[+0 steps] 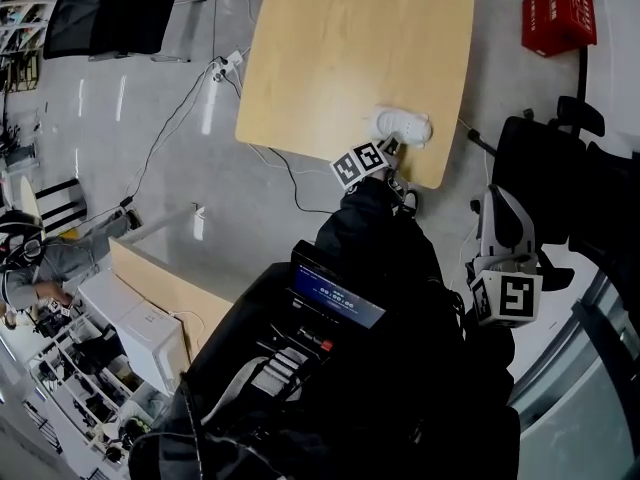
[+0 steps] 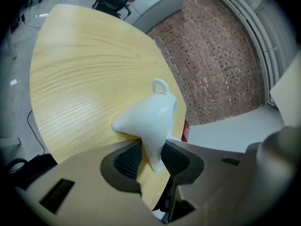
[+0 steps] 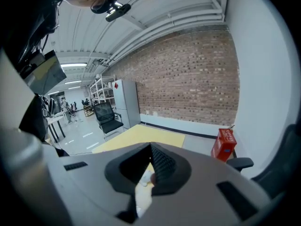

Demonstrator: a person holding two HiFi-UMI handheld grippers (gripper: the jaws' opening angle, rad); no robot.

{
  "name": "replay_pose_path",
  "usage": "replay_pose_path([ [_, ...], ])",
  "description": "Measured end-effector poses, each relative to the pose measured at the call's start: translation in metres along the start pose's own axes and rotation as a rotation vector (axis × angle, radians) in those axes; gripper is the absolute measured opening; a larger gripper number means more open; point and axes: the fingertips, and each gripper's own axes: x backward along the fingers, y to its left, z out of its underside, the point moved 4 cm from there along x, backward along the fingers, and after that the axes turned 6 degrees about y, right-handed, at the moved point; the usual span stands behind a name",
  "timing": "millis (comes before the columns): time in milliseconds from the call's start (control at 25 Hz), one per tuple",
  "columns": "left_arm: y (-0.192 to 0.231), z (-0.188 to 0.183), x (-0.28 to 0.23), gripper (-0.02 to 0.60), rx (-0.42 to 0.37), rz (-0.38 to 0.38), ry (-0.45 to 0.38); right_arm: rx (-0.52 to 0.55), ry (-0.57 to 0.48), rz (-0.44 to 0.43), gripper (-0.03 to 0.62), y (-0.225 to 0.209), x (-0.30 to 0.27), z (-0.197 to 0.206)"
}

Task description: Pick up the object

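At the table [image 1: 340,48] edge, my left gripper [image 2: 151,160] sat released, jaws apart around the spout of the white jug [image 2: 150,114]. My right gripper [image 3: 149,154] hung clenched, empty.

Left gripper [image 2: 153,160] jaws apart, angled down; right gripper [image 3: 149,164] jaws together.

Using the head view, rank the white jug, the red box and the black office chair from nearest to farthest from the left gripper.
1. White jug, at the left gripper tips.
2. Red box, upper right.
3. Black office chair, far upper left.
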Motion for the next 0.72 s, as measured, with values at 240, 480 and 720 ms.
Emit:
replay_pose_path([
  [240,-0.004,-0.003,0.003,0.115,-0.033,0.014,-0.013,0.0,-0.005,0.003,0.005,0.0,0.004,0.002],
  [480,-0.042,-0.014,0.029,0.115,-0.251,0.044,-0.08,0.022,-0.031,-0.011,0.005,0.001,0.011,0.001],
  [720,-0.109,-0.037,0.101,0.114,-0.566,0.037,-0.264,0.059,-0.098,-0.044,0.005,0.019,0.024,-0.012],
])
